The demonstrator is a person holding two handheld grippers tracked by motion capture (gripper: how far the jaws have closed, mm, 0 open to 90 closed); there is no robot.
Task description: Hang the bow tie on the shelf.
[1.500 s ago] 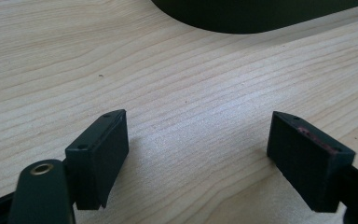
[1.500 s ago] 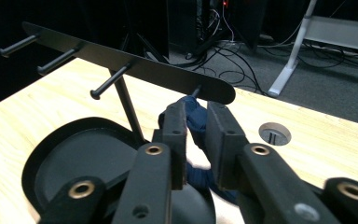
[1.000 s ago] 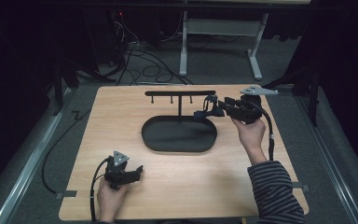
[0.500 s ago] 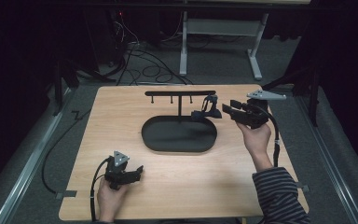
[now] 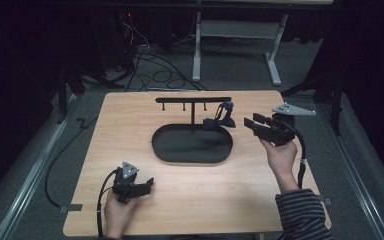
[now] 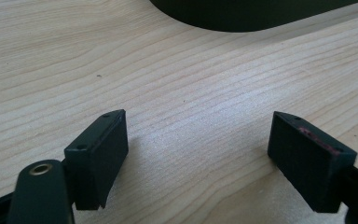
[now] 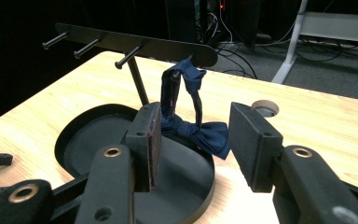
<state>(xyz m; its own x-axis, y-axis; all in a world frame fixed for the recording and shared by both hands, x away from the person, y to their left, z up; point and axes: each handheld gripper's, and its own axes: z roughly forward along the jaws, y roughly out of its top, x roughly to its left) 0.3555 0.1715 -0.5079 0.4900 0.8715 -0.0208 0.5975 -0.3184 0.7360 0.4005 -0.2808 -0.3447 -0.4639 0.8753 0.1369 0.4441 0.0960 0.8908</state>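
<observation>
The left claw point(image 5: 145, 184) rests by the surface's point(image 5: 130, 130) near edge, its matte black jaws apart on pale wood grain, holding nothing. Farther in, the right claw point(image 7: 193, 140) has just been opening, nothing between its jaws. Beyond it the navy fabric bow tie point(image 7: 200, 130) already hangs by its strap from the black metal rack's point(image 7: 135, 44) end peg, near the far right corner over the oval tray point(image 7: 74, 140). Hanging looks done; only withdrawing seems left.

rack point(image 5: 193, 100) stands behind tray point(image 5: 165, 150), mid-table point(image 5: 130, 120) | bow tie point(image 5: 219, 120) hangs from rack's right-end peg, over tray's right rim | right gripper point(image 5: 256, 126) just right of it | left gripper point(image 5: 147, 184) near front-left edge
</observation>
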